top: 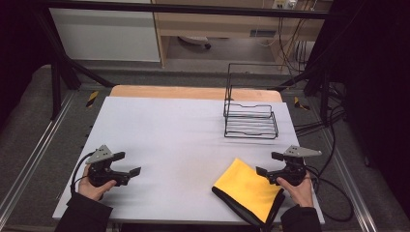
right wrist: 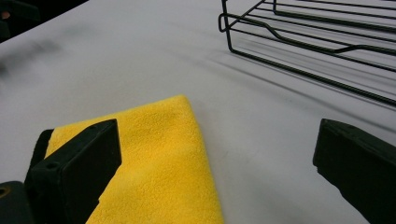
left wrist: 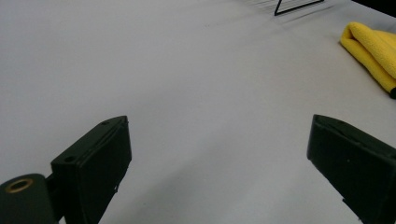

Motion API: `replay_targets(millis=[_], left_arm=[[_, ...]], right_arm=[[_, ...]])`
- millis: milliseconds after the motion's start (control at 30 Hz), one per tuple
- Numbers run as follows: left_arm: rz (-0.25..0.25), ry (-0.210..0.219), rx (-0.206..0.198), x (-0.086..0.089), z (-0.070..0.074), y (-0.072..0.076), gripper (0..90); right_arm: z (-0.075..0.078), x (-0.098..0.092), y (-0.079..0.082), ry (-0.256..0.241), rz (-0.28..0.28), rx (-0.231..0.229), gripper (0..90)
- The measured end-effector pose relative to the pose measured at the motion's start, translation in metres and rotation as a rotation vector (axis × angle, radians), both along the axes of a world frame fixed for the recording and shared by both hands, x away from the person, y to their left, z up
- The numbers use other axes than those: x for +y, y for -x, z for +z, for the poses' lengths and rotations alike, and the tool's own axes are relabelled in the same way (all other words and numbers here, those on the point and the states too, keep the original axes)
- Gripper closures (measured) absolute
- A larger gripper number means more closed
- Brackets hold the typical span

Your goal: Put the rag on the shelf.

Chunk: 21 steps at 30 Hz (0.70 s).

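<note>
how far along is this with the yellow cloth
Barely begun. Done: nothing, the folded yellow cloth lies flat on the table, the wire rack empty. In hand: right gripper open beside the cloth; left gripper open, apart. Left: gripping and moving it.

You have a pale grey counter in front of you, with a wooden edge showing along its far side. A folded yellow cloth lies flat near your right corner, and a black wire rack stands farther back.
</note>
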<state>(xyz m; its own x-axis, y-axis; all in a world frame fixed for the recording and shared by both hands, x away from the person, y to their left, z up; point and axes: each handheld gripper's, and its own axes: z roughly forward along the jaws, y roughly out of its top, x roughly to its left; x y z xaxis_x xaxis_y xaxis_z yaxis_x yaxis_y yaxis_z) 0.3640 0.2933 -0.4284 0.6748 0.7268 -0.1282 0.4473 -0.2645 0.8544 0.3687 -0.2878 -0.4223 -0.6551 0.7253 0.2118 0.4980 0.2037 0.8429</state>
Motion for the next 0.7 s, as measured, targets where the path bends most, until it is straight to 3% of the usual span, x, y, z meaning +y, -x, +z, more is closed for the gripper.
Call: replay_targets(millis=[433, 700], left_arm=[[0.008, -0.003, 0.000, 0.001, 0.000, 0.000, 6.7], [0.022, -0.006, -0.006, 0.003, 0.000, 0.001, 6.6]], right_arm=[[0.004, 0.009, 0.002, 0.027, 0.006, 0.000, 2.0], [0.012, 0.039, 0.006, 0.066, 0.062, -0.005, 5.3]])
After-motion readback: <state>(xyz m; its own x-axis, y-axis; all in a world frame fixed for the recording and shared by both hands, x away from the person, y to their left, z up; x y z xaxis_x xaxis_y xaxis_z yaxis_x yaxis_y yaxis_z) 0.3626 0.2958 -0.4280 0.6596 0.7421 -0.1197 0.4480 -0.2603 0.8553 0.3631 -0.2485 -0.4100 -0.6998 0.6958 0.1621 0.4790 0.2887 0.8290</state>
